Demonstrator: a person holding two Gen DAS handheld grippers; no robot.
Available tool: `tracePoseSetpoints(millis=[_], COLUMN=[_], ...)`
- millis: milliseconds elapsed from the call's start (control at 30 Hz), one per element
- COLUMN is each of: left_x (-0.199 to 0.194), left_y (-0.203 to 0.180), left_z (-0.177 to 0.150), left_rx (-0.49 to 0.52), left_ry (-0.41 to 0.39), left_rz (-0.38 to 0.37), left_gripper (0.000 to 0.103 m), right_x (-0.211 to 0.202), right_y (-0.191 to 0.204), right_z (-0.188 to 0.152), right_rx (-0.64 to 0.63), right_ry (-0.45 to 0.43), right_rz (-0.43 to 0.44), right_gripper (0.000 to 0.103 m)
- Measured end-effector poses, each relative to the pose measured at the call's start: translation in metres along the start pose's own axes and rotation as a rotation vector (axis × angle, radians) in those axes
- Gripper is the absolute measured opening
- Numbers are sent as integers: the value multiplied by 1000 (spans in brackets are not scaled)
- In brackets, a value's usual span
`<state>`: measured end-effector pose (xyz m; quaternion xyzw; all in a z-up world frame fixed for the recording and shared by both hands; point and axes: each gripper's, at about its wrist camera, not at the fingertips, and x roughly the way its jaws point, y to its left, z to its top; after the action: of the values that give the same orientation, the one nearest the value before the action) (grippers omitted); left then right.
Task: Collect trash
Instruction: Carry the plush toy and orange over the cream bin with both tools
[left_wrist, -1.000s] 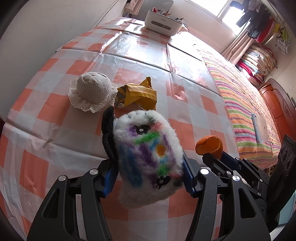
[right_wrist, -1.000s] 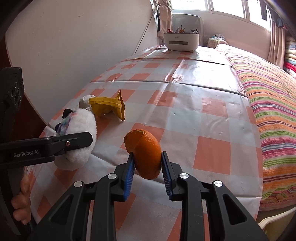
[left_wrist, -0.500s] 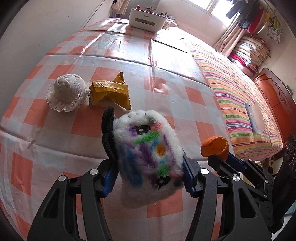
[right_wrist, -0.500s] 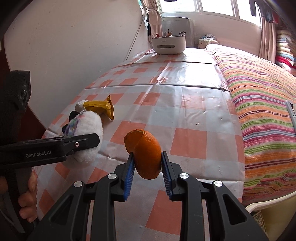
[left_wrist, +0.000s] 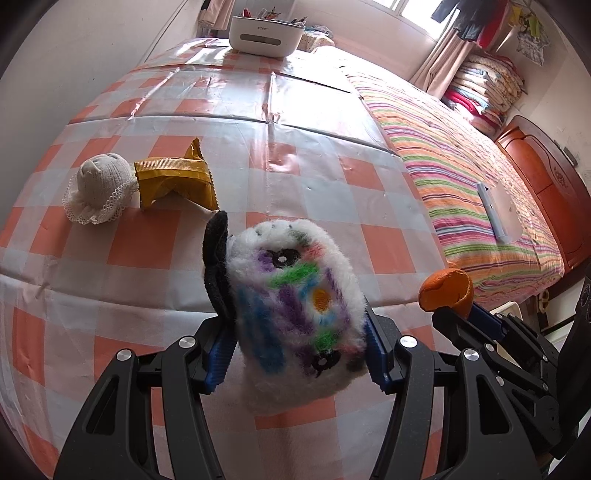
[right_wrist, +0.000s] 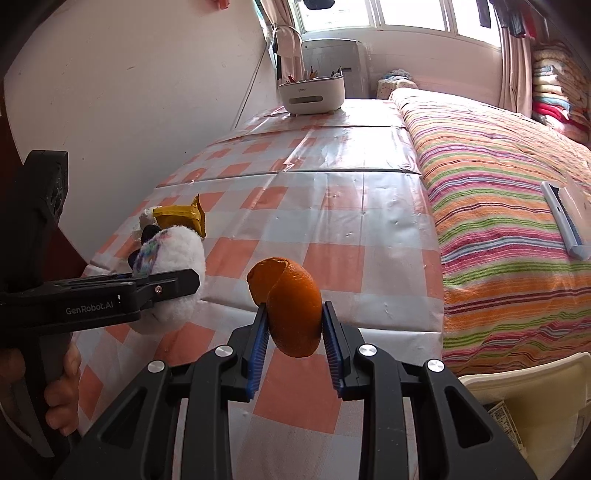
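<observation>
We see the left tongs (left_wrist: 297, 354) clamped on a fluffy white plush toy (left_wrist: 295, 317) streaked with blue, purple and green, lifted above the near edge of the checked desk (left_wrist: 303, 158). Toward the desk's left edge lie a white lace-trimmed hat (left_wrist: 99, 188) and, touching it, a crumpled yellow wrapper (left_wrist: 175, 179). At the far end of the desk stands a white organizer box (left_wrist: 264, 35). Off the near right corner, the right tongs (left_wrist: 458, 314) pinch an orange peel (left_wrist: 447, 290). A striped bed (left_wrist: 461, 177) runs along the desk's right edge.

Wrapper (left_wrist: 173, 177) right of hat (left_wrist: 98, 188)
</observation>
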<state>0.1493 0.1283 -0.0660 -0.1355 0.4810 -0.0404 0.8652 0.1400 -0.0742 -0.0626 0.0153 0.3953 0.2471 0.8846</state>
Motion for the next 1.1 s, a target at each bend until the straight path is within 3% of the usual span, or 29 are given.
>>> tracePoseSetpoints(millis=[1100], left_x=[-2], left_y=[-123], left_z=[-39], left_rx=[231], left_ry=[19], left_rz=[-109], left_gripper=[58], right_x=[-70], right_y=[-77], right_z=[-48], right_rx=[169], right_ry=[-69], right_rz=[-129], right_gripper=[28])
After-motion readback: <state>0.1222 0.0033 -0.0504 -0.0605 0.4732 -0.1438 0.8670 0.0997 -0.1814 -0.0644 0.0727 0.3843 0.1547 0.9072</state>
